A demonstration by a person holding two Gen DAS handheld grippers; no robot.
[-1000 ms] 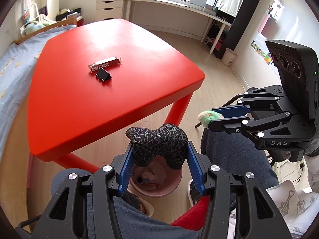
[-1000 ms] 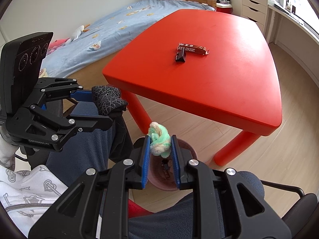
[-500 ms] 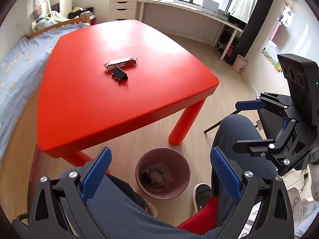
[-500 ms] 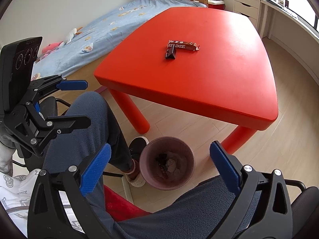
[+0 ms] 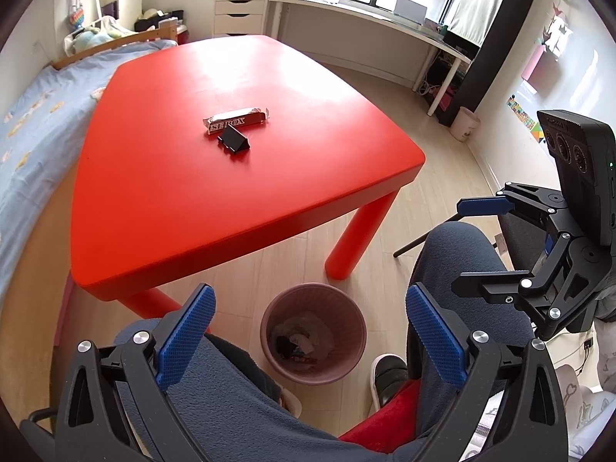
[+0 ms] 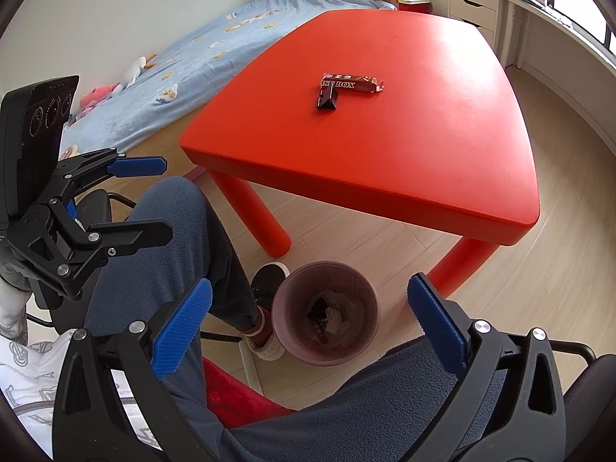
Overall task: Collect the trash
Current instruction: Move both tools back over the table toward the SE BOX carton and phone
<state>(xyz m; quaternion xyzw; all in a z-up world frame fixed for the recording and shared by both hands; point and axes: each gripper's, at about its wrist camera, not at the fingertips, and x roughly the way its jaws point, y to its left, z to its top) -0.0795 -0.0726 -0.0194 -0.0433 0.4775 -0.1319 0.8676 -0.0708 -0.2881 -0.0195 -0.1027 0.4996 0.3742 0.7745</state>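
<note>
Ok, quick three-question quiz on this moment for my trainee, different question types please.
1. True or false: the left gripper holds trash.
2. What touches the brown wrapper on the red table? A) black binder clip B) cup C) nothing
3. What sits on the floor below both grippers?

Key:
1. False; both it and the right gripper are open and empty.
2. A.
3. The pink bin, trash inside.

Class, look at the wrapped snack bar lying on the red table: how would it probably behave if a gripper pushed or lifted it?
The snack bar lies flat and long, so it would likely slide on the smooth red table, not roll. Its glossy wrapper looks slippery and light. Pushed, it would probably nudge the black binder clip right beside it.
</note>
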